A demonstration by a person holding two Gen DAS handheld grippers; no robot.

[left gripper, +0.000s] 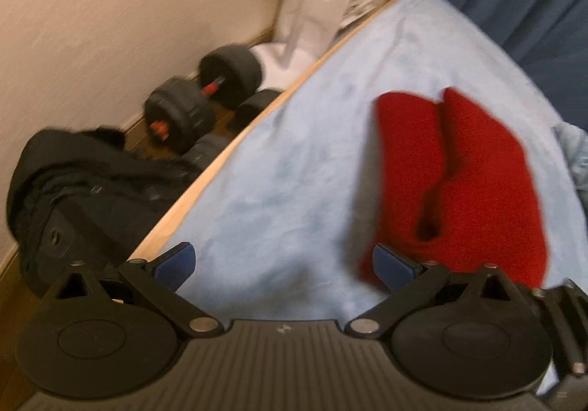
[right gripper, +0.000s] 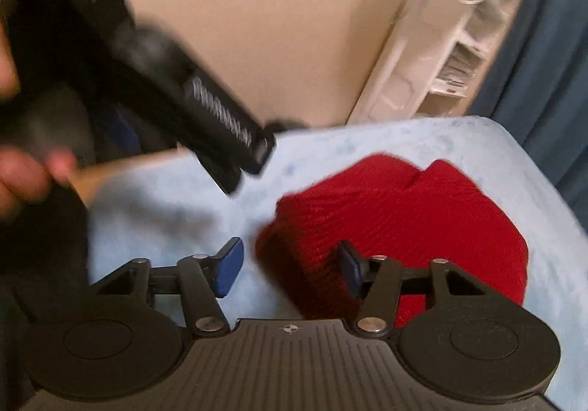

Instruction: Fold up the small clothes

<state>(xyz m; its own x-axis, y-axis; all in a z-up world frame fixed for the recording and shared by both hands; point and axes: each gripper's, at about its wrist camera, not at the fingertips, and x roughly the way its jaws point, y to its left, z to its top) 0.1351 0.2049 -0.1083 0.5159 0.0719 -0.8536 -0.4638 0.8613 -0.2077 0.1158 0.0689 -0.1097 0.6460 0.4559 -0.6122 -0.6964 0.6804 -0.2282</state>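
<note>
The red knit garment lies folded mid-surface on the blue blanket. Left gripper and right gripper: jaws apart, holding nothing. Risk: the right pads snag the knit and undo the fold.

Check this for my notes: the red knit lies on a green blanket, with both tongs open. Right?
Not quite. The blanket is light blue, as the left wrist view shows. The red knit does lie on it, and the left tongs and right tongs are open.
</note>
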